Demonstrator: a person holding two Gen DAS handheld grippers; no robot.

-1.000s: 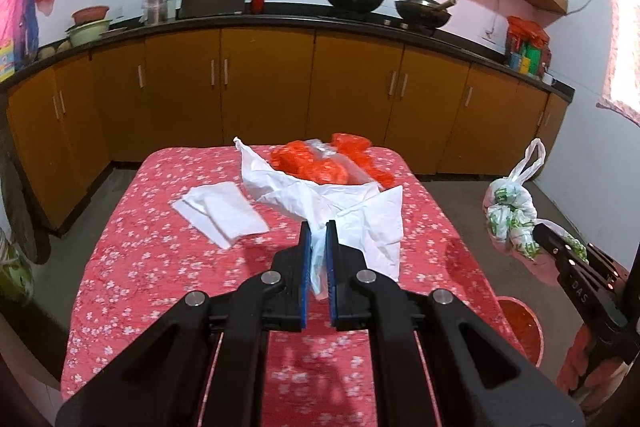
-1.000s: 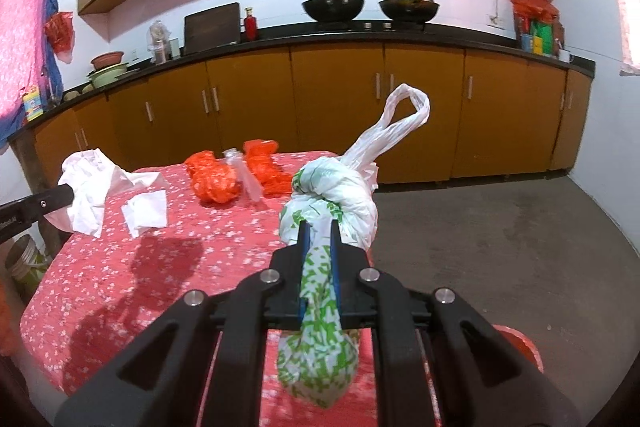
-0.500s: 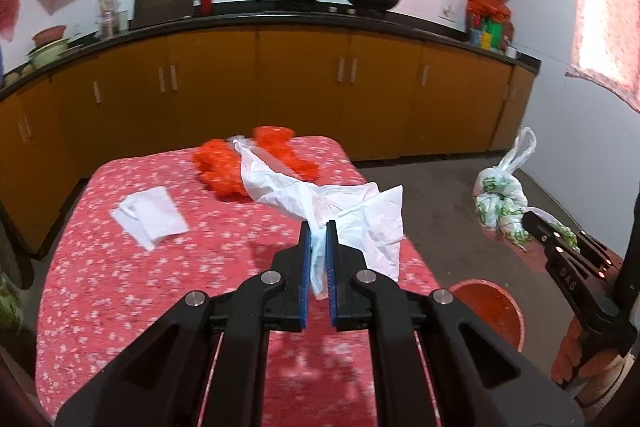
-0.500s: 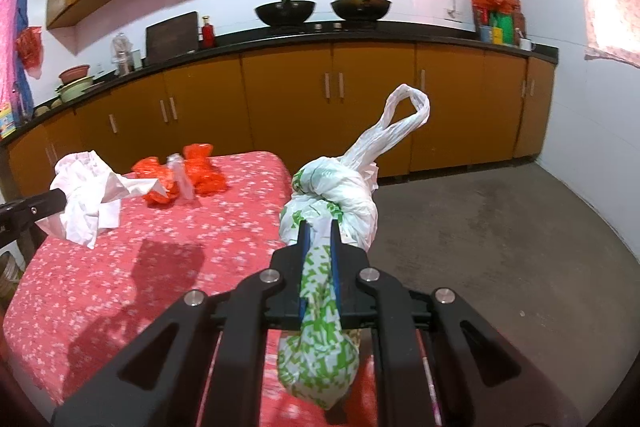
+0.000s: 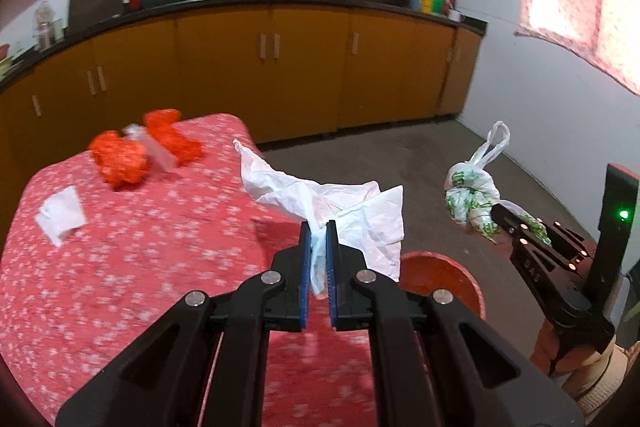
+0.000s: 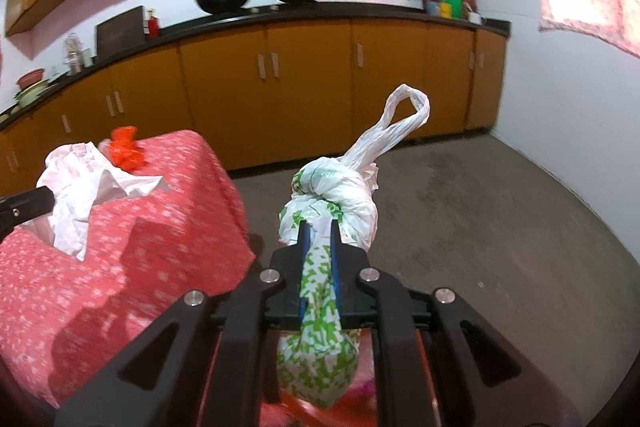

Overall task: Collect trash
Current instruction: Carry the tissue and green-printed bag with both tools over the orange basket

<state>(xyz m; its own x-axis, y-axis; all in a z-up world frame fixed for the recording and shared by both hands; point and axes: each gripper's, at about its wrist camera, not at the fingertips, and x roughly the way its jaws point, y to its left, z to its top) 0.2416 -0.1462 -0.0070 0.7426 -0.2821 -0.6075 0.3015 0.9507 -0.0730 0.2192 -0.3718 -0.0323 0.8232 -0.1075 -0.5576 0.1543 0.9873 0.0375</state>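
My left gripper [image 5: 319, 227] is shut on a crumpled white plastic bag [image 5: 344, 205] and holds it above the right edge of the red flowered table [image 5: 160, 259]. My right gripper [image 6: 319, 227] is shut on a knotted white bag with green print [image 6: 332, 203], held in the air over the floor; this bag shows at the right in the left wrist view [image 5: 472, 195]. An orange-red bin [image 5: 440, 279] stands on the floor below, beside the table. The white bag also shows at the left in the right wrist view [image 6: 80, 195].
Orange plastic scraps [image 5: 132, 151] and a white paper napkin [image 5: 60, 213] lie on the table. Brown cabinets [image 5: 280, 67] with a black counter run along the back wall. Grey floor [image 6: 500, 207] lies to the right of the table.
Both grippers have swung to the right with their bags, away from the table's middle. The orange-red bin has come into view below the left gripper.
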